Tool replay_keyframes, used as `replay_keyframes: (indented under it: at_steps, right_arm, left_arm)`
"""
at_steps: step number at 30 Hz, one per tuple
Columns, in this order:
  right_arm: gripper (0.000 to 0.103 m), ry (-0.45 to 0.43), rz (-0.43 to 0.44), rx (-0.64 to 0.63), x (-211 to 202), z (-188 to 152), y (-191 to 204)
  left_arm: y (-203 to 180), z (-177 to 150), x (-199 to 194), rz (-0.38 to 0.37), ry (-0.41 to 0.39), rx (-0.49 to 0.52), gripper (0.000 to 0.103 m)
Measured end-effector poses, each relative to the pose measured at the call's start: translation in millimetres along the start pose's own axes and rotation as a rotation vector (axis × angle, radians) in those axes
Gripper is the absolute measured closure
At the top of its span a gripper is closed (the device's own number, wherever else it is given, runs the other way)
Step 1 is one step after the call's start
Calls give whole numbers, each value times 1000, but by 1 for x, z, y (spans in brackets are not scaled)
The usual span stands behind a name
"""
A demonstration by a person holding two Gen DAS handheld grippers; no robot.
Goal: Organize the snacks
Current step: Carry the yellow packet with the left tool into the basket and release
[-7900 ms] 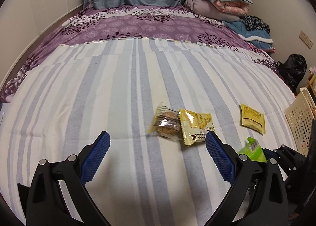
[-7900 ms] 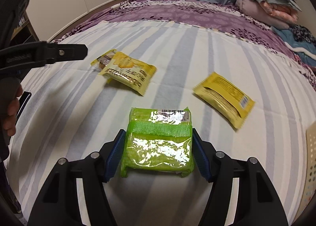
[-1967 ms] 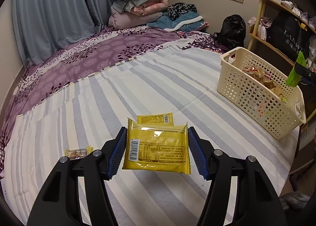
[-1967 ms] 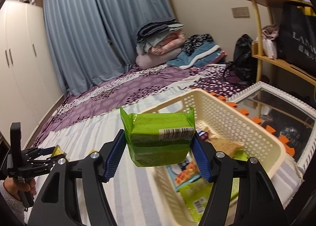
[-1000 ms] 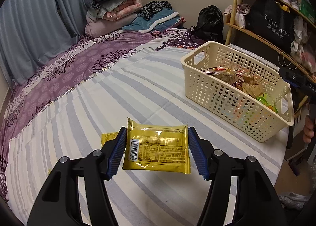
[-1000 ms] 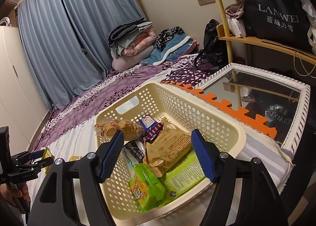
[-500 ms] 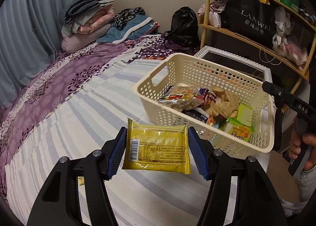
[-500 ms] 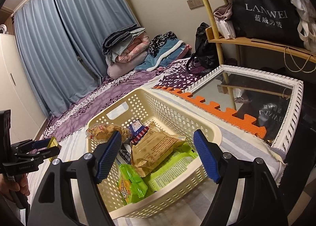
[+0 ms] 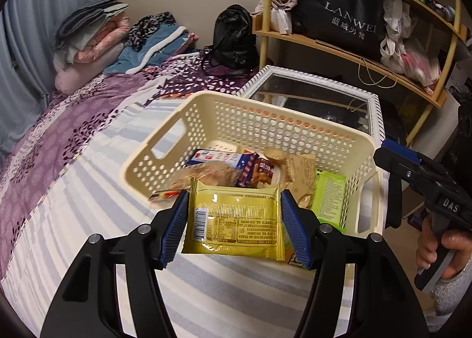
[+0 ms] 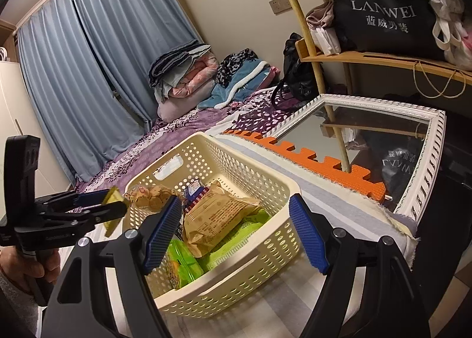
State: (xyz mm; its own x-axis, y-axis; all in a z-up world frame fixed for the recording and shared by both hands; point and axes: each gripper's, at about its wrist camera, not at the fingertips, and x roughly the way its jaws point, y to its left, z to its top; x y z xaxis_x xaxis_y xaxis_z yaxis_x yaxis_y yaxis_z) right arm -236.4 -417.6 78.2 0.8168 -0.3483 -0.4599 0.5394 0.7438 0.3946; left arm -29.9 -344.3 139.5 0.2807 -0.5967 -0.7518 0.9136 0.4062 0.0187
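Striped bed (image 9: 88, 205) carries the basket (image 9: 206, 119). Left claw (image 9: 234, 224) squeezes the light, crinkly, slippery yellow packet (image 9: 236, 220) by its sides; right claw (image 10: 233, 234) gapes empty.

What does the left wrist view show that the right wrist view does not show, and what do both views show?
Only the left wrist view: the printed back and barcode of the flat yellow foil snack packet clamped in the left claw.
Only the right wrist view: the blue pleated curtains and the right claw, open and empty.
Both: the cream perforated plastic basket of snacks.

Left tongs (image 9: 234, 227) grip yellow packet (image 9: 234, 221), seemingly over basket (image 9: 206, 107).
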Motion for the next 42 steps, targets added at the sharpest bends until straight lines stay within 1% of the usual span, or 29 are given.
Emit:
replay_keyframes:
  at_steps: [4,7,9,10,25,29,30,32,39,42]
  right_arm:
    - [28,6,1,6,2,-2,-1]
    - [26,5,3,5,2,-2,-1]
    - [25,4,3,5,2,-2,-1]
    - [25,4,2,4,2,-2,-1]
    - [25,-3,0,-10,1,0,6]
    - [25,-5,6,-21,-1,0,12]
    - [24,-5,8,-25,-1,1,13]
    - [23,-6,13,-31,-2,1,17]
    - [21,-5,33,-66,-4,0,37]
    - [18,-6,43,-79,-6,0,45]
  left_arm:
    - [-5,5,16,-9,20,11,40]
    - [-5,7,23,-9,32,10,31]
    - [-5,7,25,-1,30,10,21]
    - [-4,6,25,2,26,11,19]
    - [14,1,22,28,26,-13,18]
    - [15,0,13,27,10,-24,17]
    - [15,-1,11,28,5,-27,13]
    - [16,-3,5,32,-8,-32,11]
    - [24,-13,-12,37,-28,-65,10]
    - [29,-18,-21,41,-43,-74,9]
